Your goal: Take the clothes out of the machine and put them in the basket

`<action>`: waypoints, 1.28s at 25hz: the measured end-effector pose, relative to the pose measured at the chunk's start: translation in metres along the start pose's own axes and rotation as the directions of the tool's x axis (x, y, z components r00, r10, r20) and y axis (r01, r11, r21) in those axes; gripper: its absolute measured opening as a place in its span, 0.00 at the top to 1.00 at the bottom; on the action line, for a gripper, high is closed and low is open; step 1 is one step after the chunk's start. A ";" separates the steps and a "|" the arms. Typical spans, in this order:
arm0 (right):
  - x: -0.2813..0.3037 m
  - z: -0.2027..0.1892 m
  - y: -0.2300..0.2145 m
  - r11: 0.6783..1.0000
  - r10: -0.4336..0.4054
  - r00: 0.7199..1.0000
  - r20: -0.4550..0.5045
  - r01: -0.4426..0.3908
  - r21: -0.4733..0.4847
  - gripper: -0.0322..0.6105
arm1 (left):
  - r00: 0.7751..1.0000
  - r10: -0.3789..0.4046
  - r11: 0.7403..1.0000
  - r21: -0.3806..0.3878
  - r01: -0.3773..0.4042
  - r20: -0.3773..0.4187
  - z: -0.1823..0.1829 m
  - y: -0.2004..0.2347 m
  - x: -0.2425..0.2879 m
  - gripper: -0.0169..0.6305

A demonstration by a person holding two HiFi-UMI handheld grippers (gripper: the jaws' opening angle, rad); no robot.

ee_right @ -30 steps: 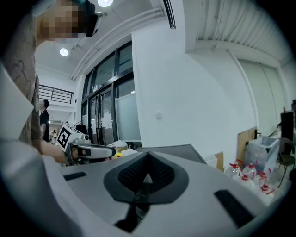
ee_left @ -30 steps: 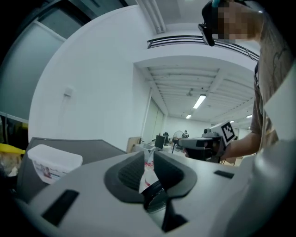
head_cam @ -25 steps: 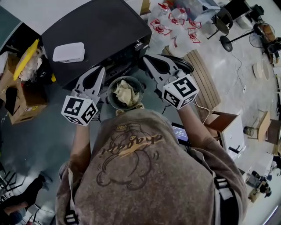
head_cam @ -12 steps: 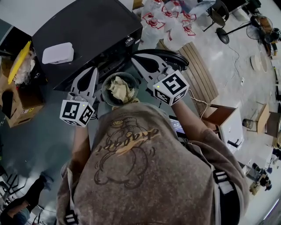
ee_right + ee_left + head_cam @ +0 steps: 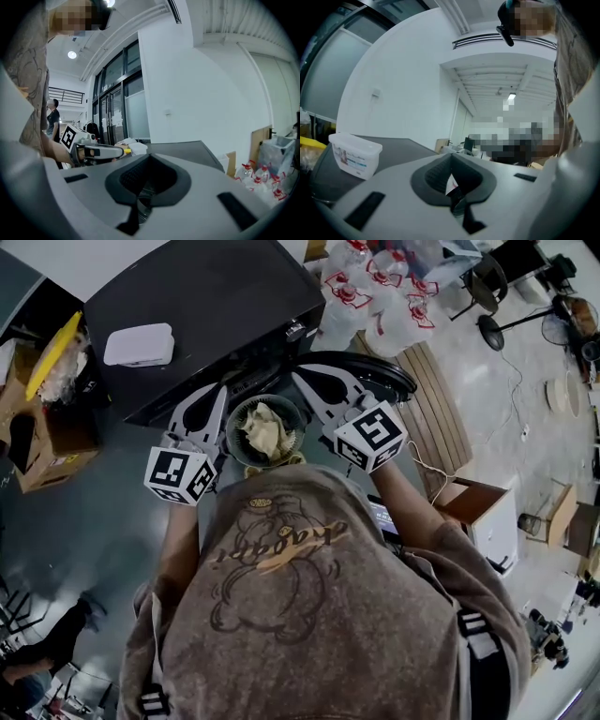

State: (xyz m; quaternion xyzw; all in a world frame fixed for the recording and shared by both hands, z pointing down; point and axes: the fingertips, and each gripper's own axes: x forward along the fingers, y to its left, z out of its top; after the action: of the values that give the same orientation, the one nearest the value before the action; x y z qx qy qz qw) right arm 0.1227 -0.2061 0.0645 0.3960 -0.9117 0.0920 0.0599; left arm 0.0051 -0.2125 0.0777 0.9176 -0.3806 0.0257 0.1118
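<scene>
Basket (image 5: 232, 439) flanked by closed left hand-held gripper (image 5: 215, 390), closed right hand-held gripper (image 5: 304, 379), machine (image 5: 206, 306) ahead

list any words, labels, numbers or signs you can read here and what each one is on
No text here reads cleanly.
shirt: curly script over a cartoon figure, seen upside down, not legible.
white box: blue printed label, too blurred to read.
bottles: red labels, too small to read.
marker cubes: black-and-white square patterns only, no words or numbers.
</scene>
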 end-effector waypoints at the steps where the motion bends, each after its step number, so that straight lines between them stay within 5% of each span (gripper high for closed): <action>1: 0.001 0.000 0.000 1.000 0.001 1.000 0.001 -0.001 0.001 0.95 | 1.000 0.003 1.000 0.000 -0.003 0.000 0.001 0.001 -0.001 0.96; 32: 0.007 -0.004 0.014 0.999 0.042 0.999 -0.035 -0.041 0.009 0.95 | 1.000 0.020 1.000 -0.024 -0.021 -0.011 0.006 -0.002 -0.014 0.96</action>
State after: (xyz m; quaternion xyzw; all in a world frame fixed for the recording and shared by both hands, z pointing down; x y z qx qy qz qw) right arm 0.1077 -0.2003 0.0683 0.3755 -0.9181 0.1040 0.0725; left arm -0.0040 -0.2025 0.0697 0.9121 -0.3897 0.0273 0.1245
